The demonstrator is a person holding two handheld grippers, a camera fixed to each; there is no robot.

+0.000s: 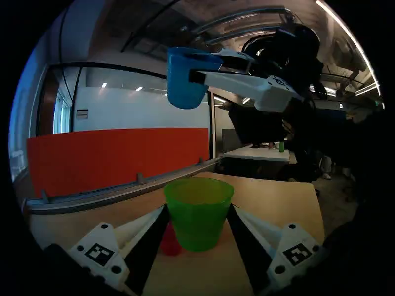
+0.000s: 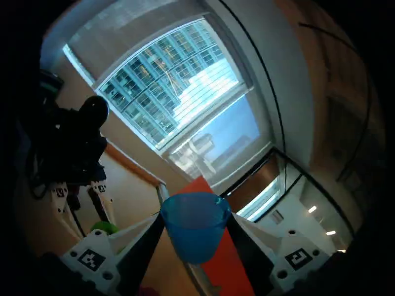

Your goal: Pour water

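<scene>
The blue cup [image 2: 195,227] sits clamped between the right gripper's [image 2: 196,219] two fingers, which press on its sides just below the rim. In the left gripper view it hangs high above the left jaws and a little to their left, roughly upright, mouth up. Straight ahead between the left gripper's [image 1: 199,211] fingers stands the green cup [image 1: 199,222], gripped on both flanks, its base on or just over the table [image 1: 276,197]. So the receiving mouth lies below the blue cup and slightly off to one side; judging by that, the pour calls for bringing the blue rim over the green opening before tipping. Both cups are smooth tapered plastic tumblers, the green one translucent — whether the blue one holds water cannot be seen. A small red object [image 1: 170,242], partly hidden, rests just beside the green cup's base by the left finger. The table is pale wood; beyond it runs an orange partition [image 1: 118,158].
</scene>
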